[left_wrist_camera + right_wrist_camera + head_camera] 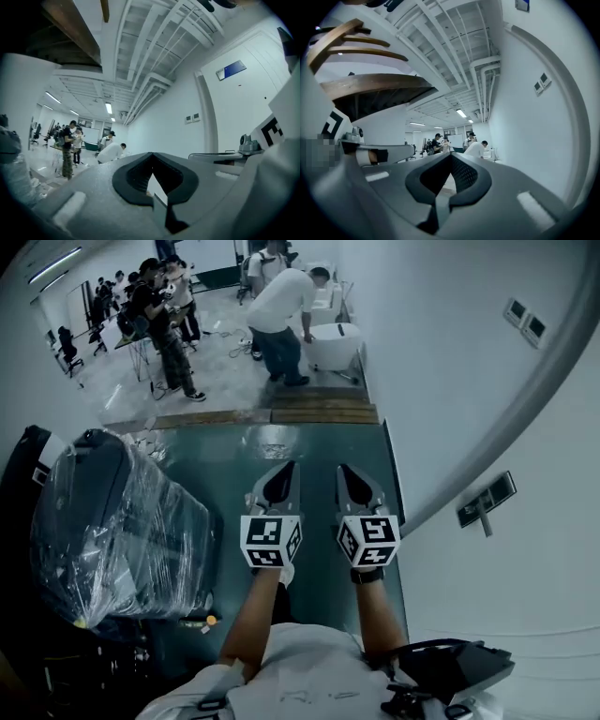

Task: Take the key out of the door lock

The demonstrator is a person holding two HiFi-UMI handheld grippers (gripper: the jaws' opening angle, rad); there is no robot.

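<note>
The left claw (pixel 284 470) and right claw (pixel 347 472) are both closed tight, side by side, gripping and touching nothing. The door handle (pixel 486 500) sits well apart, right of the right claw; the key is too small to tell.

My left hand-held gripper (pixel 284 472) grey with black pads (pixel 278 486), black-and-white square markers on its cube (pixel 272 540), my right hand-held gripper (pixel 347 474) the same, dark teal floor (pixel 309 442), white wall (pixel 450 381), blue sign (pixel 231 70), brown planks (pixel 323 413)
</note>
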